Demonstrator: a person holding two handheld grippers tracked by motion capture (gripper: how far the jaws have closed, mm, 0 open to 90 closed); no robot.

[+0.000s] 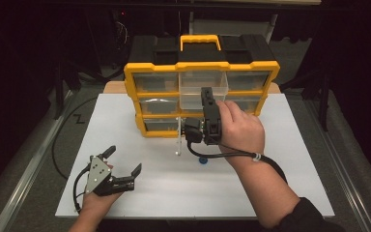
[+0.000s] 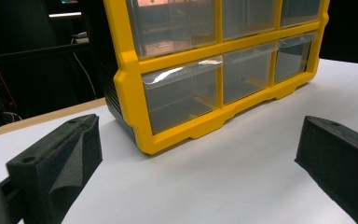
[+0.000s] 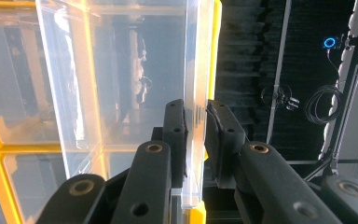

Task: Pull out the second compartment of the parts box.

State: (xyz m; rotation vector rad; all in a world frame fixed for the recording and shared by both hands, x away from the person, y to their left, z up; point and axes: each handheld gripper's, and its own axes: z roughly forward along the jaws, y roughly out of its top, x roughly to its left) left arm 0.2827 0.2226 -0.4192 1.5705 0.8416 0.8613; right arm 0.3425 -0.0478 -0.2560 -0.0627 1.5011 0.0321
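Right now I am pinching the front wall of the clear drawer (image 1: 199, 92) with my right gripper (image 3: 196, 122), its jaws clamped on the plastic. The drawer is sticking partway out of the yellow organizer (image 1: 154, 67), top row, middle; pulling it free remains. My left gripper (image 1: 123, 164) is resting spread wide on the white board (image 1: 280, 169). I cannot make out whether the drawer holds anything.

left gripper (image 1: 124, 162) rests low, jaws wide apart; right gripper (image 1: 206, 99) (raised, reaching forward) is clamped.
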